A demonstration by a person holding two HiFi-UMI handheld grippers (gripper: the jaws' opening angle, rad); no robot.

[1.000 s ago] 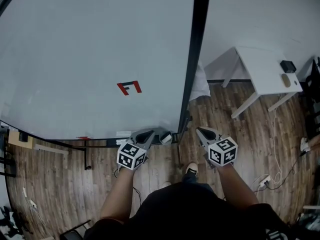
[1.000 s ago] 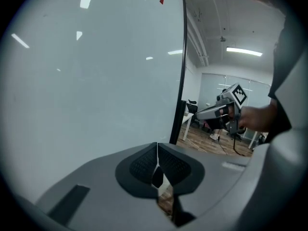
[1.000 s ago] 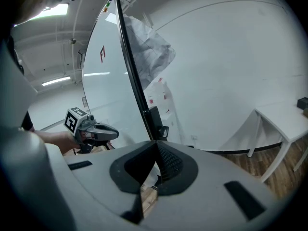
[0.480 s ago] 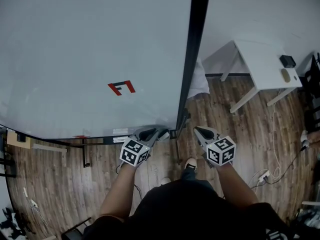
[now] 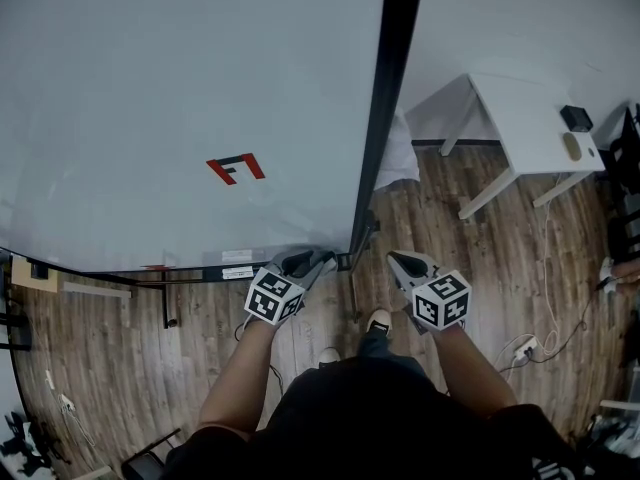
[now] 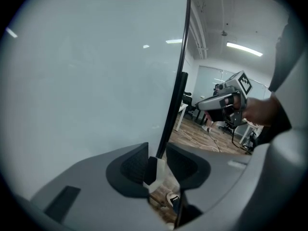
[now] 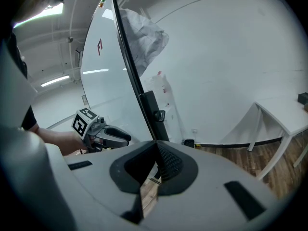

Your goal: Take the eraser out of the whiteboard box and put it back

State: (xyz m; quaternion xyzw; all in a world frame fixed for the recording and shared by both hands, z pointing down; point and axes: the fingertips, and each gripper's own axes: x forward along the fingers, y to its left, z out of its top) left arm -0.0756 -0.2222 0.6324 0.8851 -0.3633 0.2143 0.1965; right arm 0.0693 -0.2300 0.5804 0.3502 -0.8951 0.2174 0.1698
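Grey left tongs (image 6: 157,152) have just been opening and stand apart around the eraser (image 6: 154,173), pads seemingly off it. It lies at the board's (image 5: 180,88) foot, so the return looks done. Right tongs (image 7: 155,146) hang closed, empty.

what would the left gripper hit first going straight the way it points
Probably the white and black block, seemingly the eraser, between the left gripper's jaws, which have just been opening, beside the whiteboard's black frame; depth unclear.

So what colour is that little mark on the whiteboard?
The mark is red and black, clearest in the head view.
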